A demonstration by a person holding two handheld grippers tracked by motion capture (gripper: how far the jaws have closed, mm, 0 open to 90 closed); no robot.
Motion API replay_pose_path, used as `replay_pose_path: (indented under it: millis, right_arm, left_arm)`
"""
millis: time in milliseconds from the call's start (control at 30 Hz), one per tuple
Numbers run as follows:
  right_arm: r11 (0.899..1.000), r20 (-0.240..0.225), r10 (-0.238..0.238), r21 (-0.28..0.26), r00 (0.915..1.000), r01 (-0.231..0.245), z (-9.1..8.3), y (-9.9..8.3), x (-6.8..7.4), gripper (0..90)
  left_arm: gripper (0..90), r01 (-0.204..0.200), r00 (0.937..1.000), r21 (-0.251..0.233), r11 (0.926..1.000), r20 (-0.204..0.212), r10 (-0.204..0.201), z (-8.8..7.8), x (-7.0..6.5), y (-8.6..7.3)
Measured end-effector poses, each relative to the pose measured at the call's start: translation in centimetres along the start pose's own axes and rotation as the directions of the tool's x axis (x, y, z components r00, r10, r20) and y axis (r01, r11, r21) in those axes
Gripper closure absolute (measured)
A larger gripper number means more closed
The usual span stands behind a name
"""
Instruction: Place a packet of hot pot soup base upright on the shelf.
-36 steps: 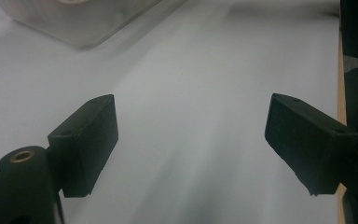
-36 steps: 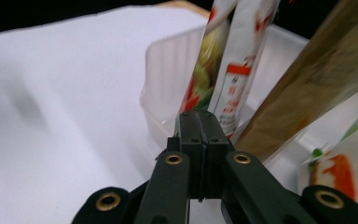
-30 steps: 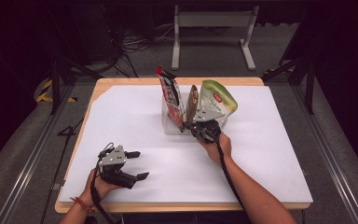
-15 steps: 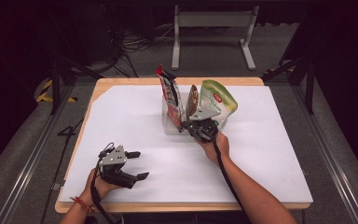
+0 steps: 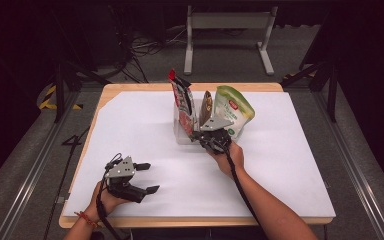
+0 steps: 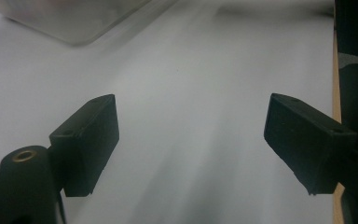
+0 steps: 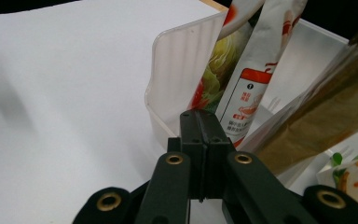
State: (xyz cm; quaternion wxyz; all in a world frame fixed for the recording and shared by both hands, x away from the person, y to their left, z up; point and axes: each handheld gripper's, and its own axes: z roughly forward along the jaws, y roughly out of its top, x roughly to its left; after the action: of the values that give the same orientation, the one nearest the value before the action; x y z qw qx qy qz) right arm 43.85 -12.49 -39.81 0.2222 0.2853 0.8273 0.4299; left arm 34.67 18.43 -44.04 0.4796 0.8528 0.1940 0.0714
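Holding: your right gripper [image 5: 206, 138] is staying pinched shut, empty, at the clear bin [image 7: 182, 70]
Changing: nothing is shifting
Packets: brown pouch [image 5: 207, 106] is sitting at twelve o'clock
Idling: left gripper [image 5: 145, 177] is gaping wide

The right gripper [image 5: 200, 136] has moved a little. A second ago it was in front of the green bag [image 5: 236, 112], close to the right end of the clear box [image 5: 179, 134]. Now it has slid a small way to the left, along the side of the box that faces the near edge of the tabletop. Its grey plate now sits below the brown bag [image 5: 207, 104], more than below the green one. The hand [image 5: 230, 157] that holds it, and the arm behind it, have gone left with it. The move is small. I cannot tell if the green bag has tipped a bit too.
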Motion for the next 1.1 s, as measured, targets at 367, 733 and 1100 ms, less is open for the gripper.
replay_pose_path:
  millis: [367,733,1100]
  right_arm:
    - [0.999,0.058,0.027,0.019,0.9979,-0.028,0.7,-0.2,-0.5,90.0]
    - [1.0,0.063,0.023,0.008,0.9978,-0.023,0.7,-0.5,-0.4,88.6]
    - [0.999,0.027,-0.033,-0.028,0.9991,0.034,-3.6,-1.6,-1.0,84.5]
  left_arm:
    - [18.8,-0.004,1.0,-0.001,1.0,0.005,0.004,0.1,-0.1,0.1]
    - [18.8,-0.008,1.0,0.0,1.0,-0.003,0.008,0.0,0.0,0.0]
    - [18.9,-0.006,0.9982,0.015,0.9999,-0.059,0.006,-0.4,0.7,-0.2]
